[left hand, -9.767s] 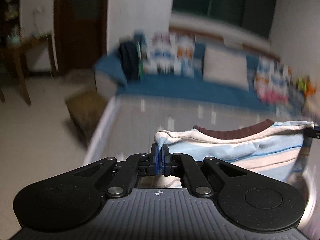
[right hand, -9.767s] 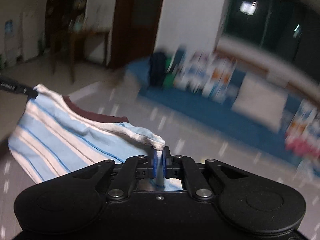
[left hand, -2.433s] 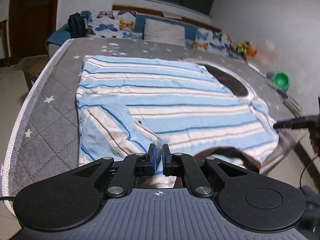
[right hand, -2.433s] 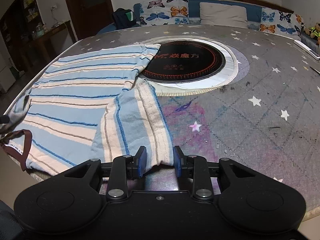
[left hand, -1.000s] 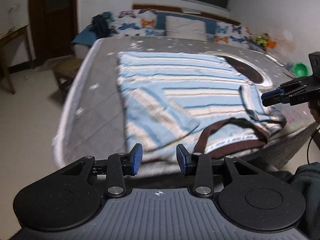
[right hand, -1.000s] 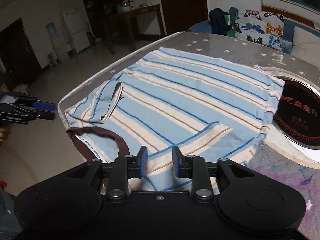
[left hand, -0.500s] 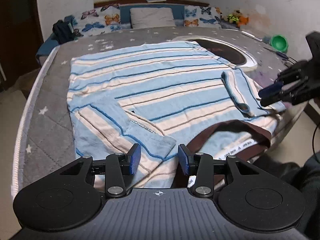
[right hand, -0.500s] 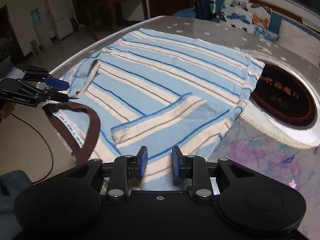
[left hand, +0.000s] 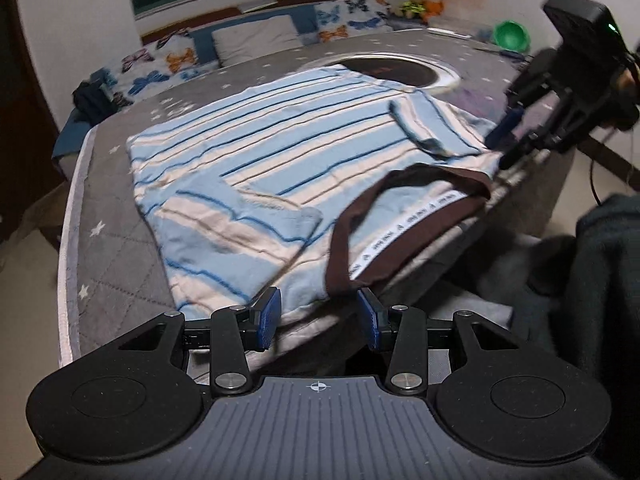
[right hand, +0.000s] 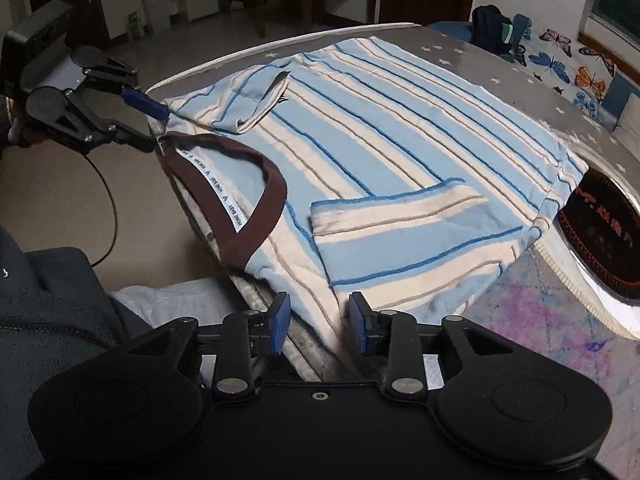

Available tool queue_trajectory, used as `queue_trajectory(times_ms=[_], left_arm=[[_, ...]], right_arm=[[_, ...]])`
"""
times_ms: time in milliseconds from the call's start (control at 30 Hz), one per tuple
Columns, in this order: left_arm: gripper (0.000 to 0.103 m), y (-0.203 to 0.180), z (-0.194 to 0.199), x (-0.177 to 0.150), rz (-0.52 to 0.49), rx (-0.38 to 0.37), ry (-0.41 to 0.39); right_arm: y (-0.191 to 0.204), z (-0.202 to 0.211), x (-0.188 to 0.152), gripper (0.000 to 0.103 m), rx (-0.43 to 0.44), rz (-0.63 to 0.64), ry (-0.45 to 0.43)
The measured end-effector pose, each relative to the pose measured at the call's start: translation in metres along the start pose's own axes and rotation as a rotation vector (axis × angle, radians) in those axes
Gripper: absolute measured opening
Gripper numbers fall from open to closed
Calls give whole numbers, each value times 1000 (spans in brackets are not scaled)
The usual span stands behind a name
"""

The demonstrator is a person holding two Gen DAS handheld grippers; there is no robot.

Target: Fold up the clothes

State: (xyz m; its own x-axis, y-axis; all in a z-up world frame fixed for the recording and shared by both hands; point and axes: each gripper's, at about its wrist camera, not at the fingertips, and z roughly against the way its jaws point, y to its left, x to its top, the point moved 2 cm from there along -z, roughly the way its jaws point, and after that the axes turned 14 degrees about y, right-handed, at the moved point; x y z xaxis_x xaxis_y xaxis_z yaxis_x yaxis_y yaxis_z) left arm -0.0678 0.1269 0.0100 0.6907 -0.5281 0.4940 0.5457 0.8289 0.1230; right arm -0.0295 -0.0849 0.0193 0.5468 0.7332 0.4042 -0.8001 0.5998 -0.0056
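Note:
A light blue and white striped T-shirt (left hand: 288, 152) lies flat on the grey star-patterned mattress (left hand: 108, 248), both sleeves folded inward. Its brown collar (left hand: 404, 216) hangs at the near edge. It also shows in the right wrist view (right hand: 400, 128), with the collar (right hand: 240, 196) at the left. My left gripper (left hand: 318, 316) is open, its fingers on either side of the shoulder edge next to the collar. My right gripper (right hand: 316, 322) is open at the other shoulder edge. Each gripper shows in the other's view: the right one (left hand: 504, 136), the left one (right hand: 152, 124).
A round black and white mat (right hand: 600, 236) lies on the mattress beyond the shirt. Butterfly-print cushions (left hand: 224, 52) and a dark bag (left hand: 94, 98) line the far side. A green bowl (left hand: 512, 36) is at the far right. My clothed lap (right hand: 52, 320) is below the mattress edge.
Both grippers have come closer to the shirt's near edge at the shoulders. Both stay open. The shirt has not shifted.

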Motion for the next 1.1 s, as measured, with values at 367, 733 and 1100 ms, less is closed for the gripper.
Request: queue_trajectory(times_ms=[367, 733, 1100], left_arm=[[20, -13, -15, 14, -118, 33, -26], [17, 20, -4, 52, 27, 69, -132], [16, 57, -49, 98, 138, 55, -101]], right_arm=[[8, -7, 13, 14, -32, 77, 20], [-10, 8, 27, 8, -49, 45, -32], [-59, -1, 51, 8, -80, -89, -56]])
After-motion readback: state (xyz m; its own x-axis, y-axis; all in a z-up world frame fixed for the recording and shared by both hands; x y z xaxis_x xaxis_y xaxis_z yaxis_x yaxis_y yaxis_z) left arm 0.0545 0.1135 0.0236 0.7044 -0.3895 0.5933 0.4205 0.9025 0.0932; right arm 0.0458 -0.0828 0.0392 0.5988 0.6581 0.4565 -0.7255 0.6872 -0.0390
